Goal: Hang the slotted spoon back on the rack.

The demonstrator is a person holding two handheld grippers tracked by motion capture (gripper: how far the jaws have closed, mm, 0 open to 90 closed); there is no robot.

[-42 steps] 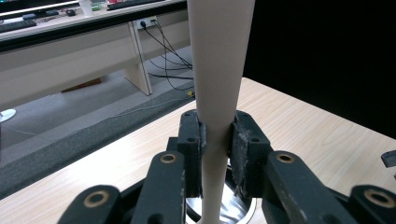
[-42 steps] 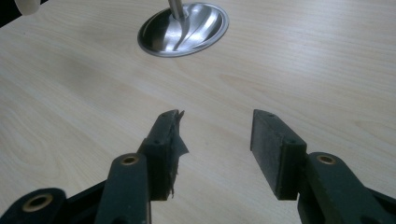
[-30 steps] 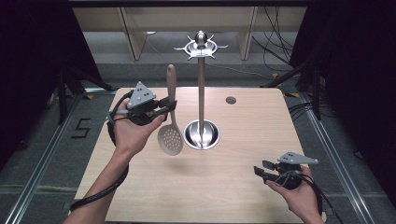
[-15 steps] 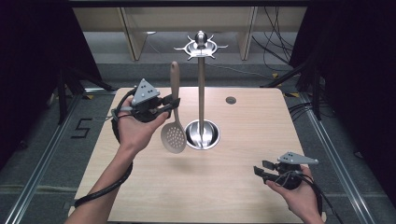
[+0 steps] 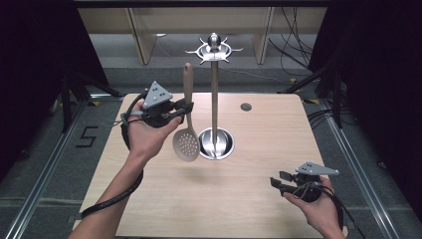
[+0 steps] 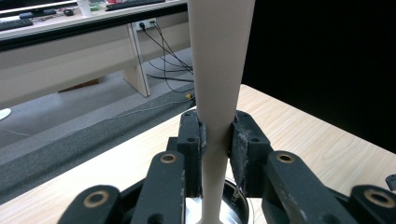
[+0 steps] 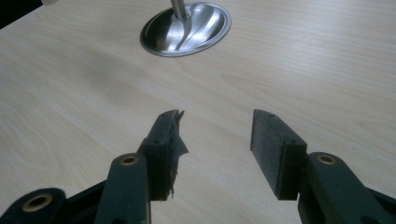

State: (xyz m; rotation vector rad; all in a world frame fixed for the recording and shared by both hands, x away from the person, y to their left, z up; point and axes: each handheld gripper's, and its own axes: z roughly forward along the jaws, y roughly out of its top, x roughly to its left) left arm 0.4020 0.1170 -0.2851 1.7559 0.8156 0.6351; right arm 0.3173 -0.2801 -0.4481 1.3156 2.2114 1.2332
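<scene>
Since a second ago my left gripper (image 5: pixel 185 108) has lifted the skimmer (image 5: pixel 186 134) a little and carried it closer to the stand (image 5: pixel 214 99); my right gripper (image 5: pixel 276 179) has stayed where it was. Its fingers (image 6: pixel 191 140) on the left are clamped on the skimmer's pale handle, one pad on each side, and the skimmer hangs upright in the air with its perforated head down, just left of the stand's round base and clear of the table (image 5: pixel 268 134). That stand is a steel pole rising from a dished base at the table's middle, with a ring of hooks at its top. On the right, the gripper sits low near the table's front right corner, its fingers (image 7: pixel 164 140) spread wide with nothing between them, pointing toward the stand's base.
</scene>
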